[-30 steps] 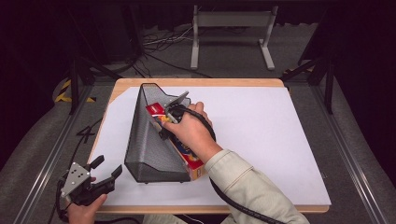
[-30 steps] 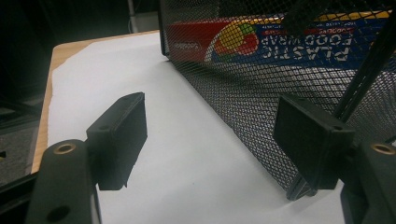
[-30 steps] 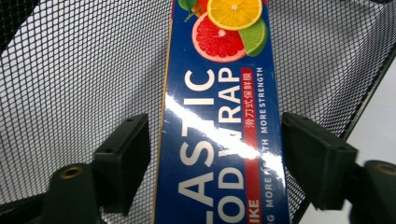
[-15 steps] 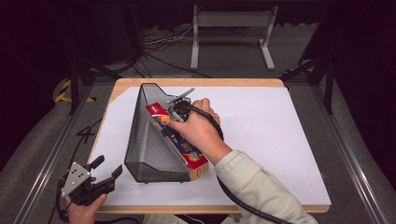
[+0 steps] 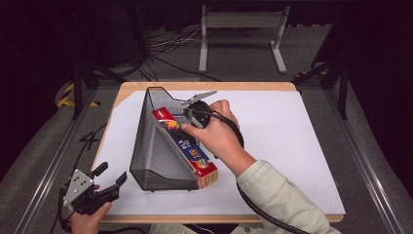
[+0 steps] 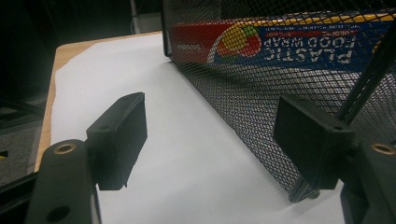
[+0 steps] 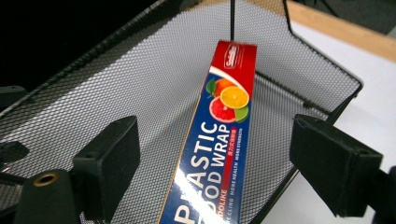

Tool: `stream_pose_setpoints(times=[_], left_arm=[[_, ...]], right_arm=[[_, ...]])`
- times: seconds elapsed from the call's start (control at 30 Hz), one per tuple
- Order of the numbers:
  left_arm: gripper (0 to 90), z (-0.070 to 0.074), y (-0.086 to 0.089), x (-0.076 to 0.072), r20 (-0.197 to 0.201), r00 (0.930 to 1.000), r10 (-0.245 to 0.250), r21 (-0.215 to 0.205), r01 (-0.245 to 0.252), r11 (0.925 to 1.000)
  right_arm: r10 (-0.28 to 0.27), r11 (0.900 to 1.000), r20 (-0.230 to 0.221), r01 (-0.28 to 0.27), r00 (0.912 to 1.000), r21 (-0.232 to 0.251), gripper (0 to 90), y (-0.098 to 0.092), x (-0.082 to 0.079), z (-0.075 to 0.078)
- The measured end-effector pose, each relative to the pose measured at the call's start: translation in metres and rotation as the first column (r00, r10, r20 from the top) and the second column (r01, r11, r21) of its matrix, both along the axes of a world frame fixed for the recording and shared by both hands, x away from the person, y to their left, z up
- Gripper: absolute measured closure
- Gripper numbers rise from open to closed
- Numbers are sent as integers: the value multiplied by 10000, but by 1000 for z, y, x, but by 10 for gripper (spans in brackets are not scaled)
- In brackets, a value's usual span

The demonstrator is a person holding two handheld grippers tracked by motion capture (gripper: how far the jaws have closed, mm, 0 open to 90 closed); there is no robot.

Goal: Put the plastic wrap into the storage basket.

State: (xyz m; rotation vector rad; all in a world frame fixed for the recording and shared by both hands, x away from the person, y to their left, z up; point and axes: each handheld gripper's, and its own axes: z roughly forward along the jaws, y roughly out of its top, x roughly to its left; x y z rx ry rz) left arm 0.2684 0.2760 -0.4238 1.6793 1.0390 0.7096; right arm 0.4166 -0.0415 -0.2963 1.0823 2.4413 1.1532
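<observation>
A black mesh holder point(image 5: 158, 146) lies on its side on the white-covered table point(image 5: 292, 146). A long blue and red plastic food wrap box point(image 5: 190, 151) rests in it, its near end poking out. Just above the box's far end hovers my right gripper point(image 5: 181, 122), held in a hand. In the right gripper view its jaws have just been opening, and my right gripper point(image 7: 219, 158) stands open with the box point(image 7: 219, 135) below and between the pads, untouched. My left gripper point(image 5: 111, 174) is open at the table's near left corner. In the left gripper view my left gripper point(image 6: 215, 135) holds nothing, and the holder's wall point(image 6: 261, 98) runs beside its right jaw.
The white sheet is bare to the right of the holder. The table's wooden edge point(image 5: 204, 86) borders dark floor with cables and a metal stand point(image 5: 241, 29) behind it. A rail point(image 5: 48, 165) runs along the left side.
The right gripper's jaws spread apart and let go of the box. The right hand rose and drew back a little toward the right. The box stays in the holder, and the left gripper kept still.
</observation>
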Motion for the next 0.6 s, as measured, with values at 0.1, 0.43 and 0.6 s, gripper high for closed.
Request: stream_pose_setpoints(times=[0.1, 0.43, 0.6], left_arm=[[266, 0, -1, 0, 14, 10000, -53, 29, 53, 10000], [266, 0, -1, 0, 27, 10000, -28, 23, 28, 10000], [266, 0, -1, 0, -11, 10000, 21, 38, -21, 10000]], right_arm=[[133, 9999, 171, -133, 9998, 9, 161, -8, -3, 5], [956, 9935, 946, -1009, 9909, 522, 155, -43, -14, 19], [982, 9920, 1101, -1061, 9891, 688, 152, -69, -19, 23]])
